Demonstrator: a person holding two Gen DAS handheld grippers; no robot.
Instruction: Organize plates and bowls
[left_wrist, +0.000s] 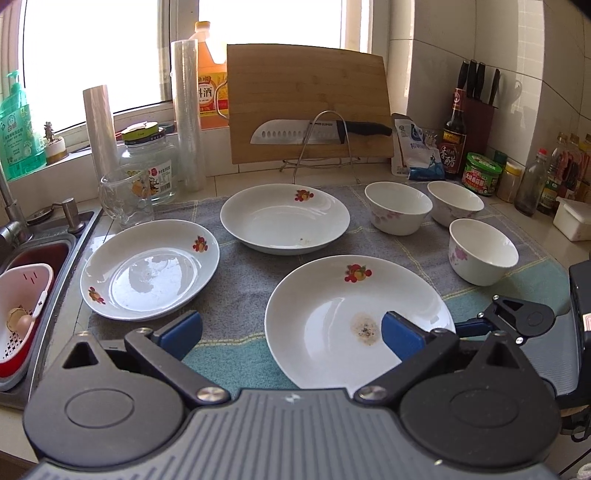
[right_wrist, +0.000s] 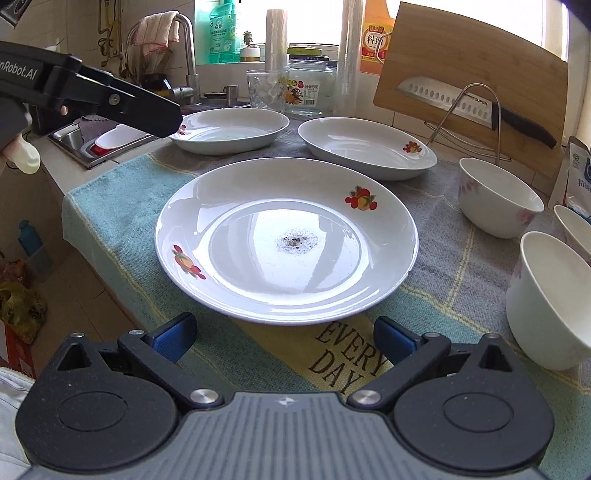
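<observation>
Both the left gripper (left_wrist: 291, 334) and right gripper (right_wrist: 282, 338) hold their fingers apart and empty, the nearest plate (right_wrist: 286, 240) lying flat just ahead of the right fingers, likely first for stacking.

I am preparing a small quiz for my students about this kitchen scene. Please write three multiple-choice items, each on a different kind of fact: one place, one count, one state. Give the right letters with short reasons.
1. Where is the knife?
A. in the sink
B. against the cutting board, on the wire rack
C. on a plate

2. How many small bowls stand on the towel?
A. one
B. three
C. five

3. In what state is the nearest plate?
A. clean
B. broken
C. dirty, with a dark spot in the middle

Key:
1 B, the knife lies across the cutting board.
2 B, three bowls stand at the right.
3 C, the nearest plate shows dark residue at its centre.
</observation>
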